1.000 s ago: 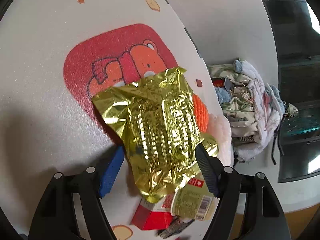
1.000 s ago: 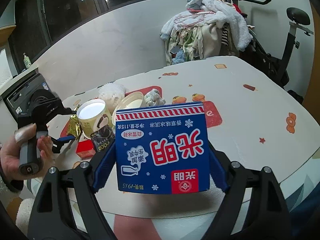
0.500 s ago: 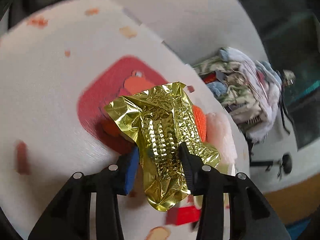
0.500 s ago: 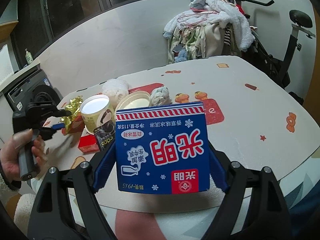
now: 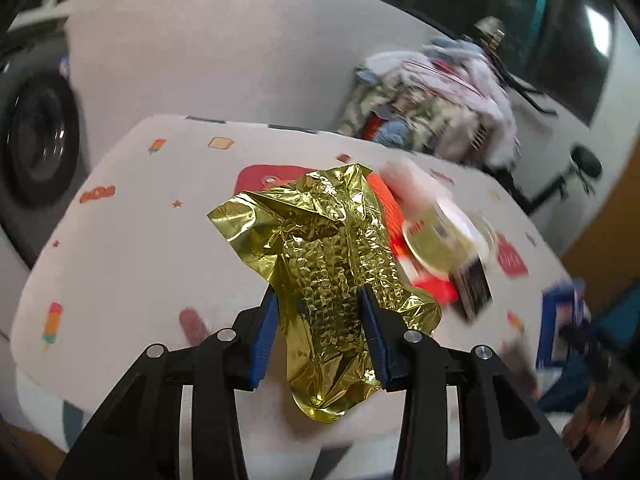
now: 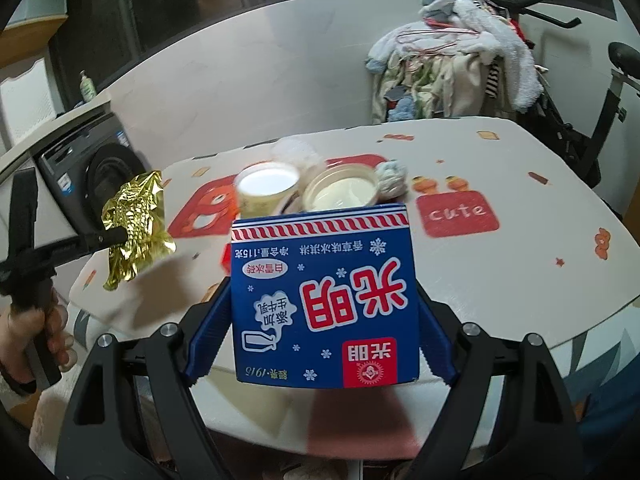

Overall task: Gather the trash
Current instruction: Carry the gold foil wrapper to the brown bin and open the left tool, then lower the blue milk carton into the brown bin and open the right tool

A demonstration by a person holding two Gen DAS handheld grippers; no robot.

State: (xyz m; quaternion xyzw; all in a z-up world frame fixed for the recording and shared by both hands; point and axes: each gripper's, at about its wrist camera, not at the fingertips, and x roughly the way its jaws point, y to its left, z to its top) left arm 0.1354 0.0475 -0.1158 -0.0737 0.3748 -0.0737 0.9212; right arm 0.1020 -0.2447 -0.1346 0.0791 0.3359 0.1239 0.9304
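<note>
Two open cups [image 6: 267, 190], both empty-looking

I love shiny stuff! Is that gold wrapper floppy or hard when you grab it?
Probably floppy: the gold wrapper is creased and its loose end droops below the left gripper. It looks light too, hanging off the table from one pinch.
</note>
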